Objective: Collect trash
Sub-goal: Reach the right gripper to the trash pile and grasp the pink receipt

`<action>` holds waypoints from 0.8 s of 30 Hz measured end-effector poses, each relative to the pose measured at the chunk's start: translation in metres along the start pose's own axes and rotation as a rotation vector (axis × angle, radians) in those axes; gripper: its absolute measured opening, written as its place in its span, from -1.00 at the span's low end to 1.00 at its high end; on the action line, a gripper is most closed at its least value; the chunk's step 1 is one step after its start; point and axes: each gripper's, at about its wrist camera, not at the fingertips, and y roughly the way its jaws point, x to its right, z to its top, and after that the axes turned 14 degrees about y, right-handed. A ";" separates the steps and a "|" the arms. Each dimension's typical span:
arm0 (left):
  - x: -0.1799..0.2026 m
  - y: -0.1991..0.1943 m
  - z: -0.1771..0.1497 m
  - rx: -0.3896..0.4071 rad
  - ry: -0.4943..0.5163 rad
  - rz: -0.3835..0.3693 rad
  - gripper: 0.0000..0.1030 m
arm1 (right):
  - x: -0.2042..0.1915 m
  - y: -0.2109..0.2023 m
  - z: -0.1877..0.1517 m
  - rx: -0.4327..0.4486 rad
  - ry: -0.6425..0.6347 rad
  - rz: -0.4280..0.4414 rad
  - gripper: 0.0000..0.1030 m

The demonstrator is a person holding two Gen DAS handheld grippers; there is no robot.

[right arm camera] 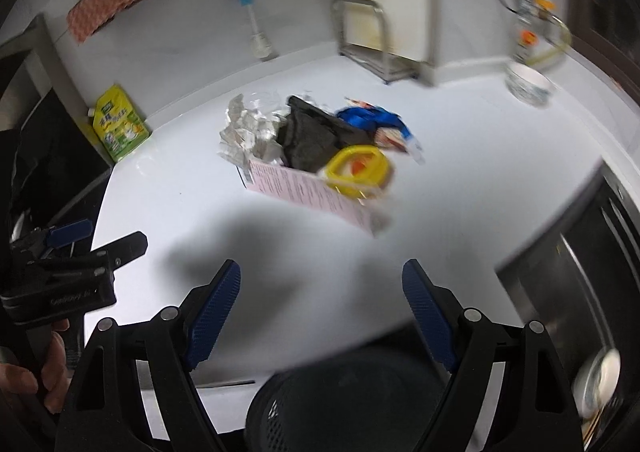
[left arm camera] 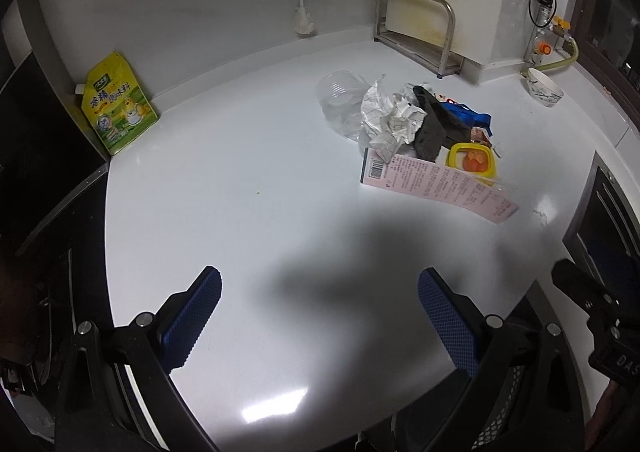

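white kitchen counter (left arm camera: 240,180), everything still on it. my left gripper (left arm camera: 320,316) and right gripper (right arm camera: 322,312) both hang spread wide and empty at the lower frame. the trash pile (left arm camera: 416,128) sits right of centre, untouched; its pink receipt (left arm camera: 436,184) runs lengthwise toward the lower right. mesh bin (right arm camera: 352,404) waits below.

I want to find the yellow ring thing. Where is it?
Look at the white counter, at the trash pile in its middle. The yellow ring lies at the pile's near right edge, beside the pink receipt; it alone is bright yellow with something orange inside.
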 end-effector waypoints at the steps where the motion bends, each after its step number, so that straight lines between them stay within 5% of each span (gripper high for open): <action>1: -0.001 0.003 0.002 0.000 -0.002 -0.001 0.88 | -0.004 0.011 0.008 -0.004 -0.031 0.007 0.54; 12: -0.023 0.032 0.008 -0.007 -0.050 0.020 0.88 | -0.028 0.102 0.054 -0.063 -0.276 0.053 0.54; 22: -0.036 0.048 0.009 -0.029 -0.082 0.036 0.88 | -0.045 0.145 0.058 -0.092 -0.419 0.040 0.52; 24: -0.037 0.050 0.009 -0.033 -0.085 0.036 0.88 | -0.048 0.147 0.056 -0.086 -0.441 0.033 0.39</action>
